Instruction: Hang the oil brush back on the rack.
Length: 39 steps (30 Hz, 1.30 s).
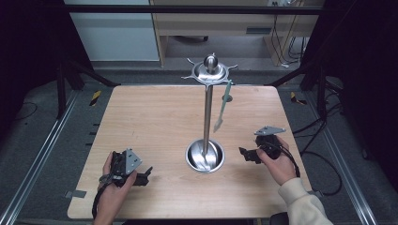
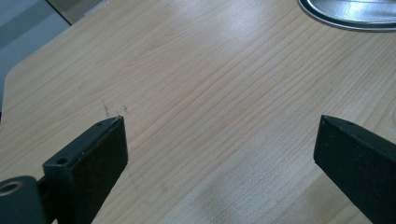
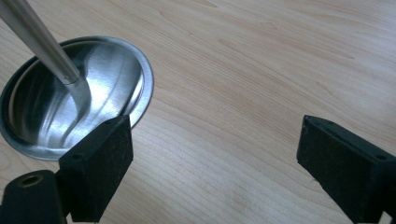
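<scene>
Both grippers idle on the table, holding nothing. My left gripper has its jaws spread wide over bare wood; the stand's steel base dish sits ahead and to its right. My right gripper is likewise released, dish just ahead-left of its left jaw, pole rising from it. Spatula hangs from the stand's top ring, beyond both grippers.
</scene>
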Available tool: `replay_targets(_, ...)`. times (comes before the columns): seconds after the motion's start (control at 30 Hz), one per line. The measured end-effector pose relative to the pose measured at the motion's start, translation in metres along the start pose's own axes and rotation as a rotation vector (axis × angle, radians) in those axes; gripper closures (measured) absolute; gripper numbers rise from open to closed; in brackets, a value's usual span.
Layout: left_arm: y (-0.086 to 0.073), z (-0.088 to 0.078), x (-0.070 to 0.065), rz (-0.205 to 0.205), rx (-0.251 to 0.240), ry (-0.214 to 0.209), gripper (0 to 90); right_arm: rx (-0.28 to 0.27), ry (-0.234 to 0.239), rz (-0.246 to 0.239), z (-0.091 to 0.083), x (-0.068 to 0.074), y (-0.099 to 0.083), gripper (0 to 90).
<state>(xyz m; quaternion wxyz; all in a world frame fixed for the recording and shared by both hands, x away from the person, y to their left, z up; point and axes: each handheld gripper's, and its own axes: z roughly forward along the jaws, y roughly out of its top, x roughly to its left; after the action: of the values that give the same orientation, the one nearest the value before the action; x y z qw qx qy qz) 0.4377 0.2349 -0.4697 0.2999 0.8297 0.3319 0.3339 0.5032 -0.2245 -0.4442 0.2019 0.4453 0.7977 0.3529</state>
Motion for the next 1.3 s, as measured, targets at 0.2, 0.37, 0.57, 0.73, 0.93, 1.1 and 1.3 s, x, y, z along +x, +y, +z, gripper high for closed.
replay_targets(0.2, 0.0, 0.0, 0.0, 0.002, 0.002, -0.003, 2.5, -0.002, 0.005, 0.019, 0.01, -0.003, -0.001, 11.4)
replay_targets(0.37, 0.0, 0.0, 0.0, 0.001, 0.002, -0.003, 2.5, 0.0, 0.003, 0.036, 0.019, -0.005, -0.002, 11.4)
replay_targets(0.57, 0.0, 0.0, 0.0, 0.003, 0.003, -0.005, 2.5, 0.004, 0.001, 0.049, 0.03, -0.008, -0.002, 11.4)
replay_targets(0.73, 0.0, 0.0, 0.0, 0.002, 0.003, -0.005, 2.5, -0.002, 0.031, 0.095, 0.038, -0.012, -0.003, 11.7)
replay_targets(0.93, 0.0, 0.001, 0.0, 0.003, 0.002, -0.003, 2.5, -0.059, 0.024, 0.148, 0.047, -0.019, -0.003, 12.2)
replay_targets(1.1, 0.0, 0.001, 0.0, 0.0, 0.0, -0.005, 2.5, -0.105, 0.011, 0.167, 0.051, -0.023, -0.001, 12.3)
replay_targets(1.3, -0.001, 0.001, 0.001, -0.001, 0.002, -0.004, 2.6, -0.178, -0.007, 0.171, 0.053, -0.026, 0.0, 12.9)
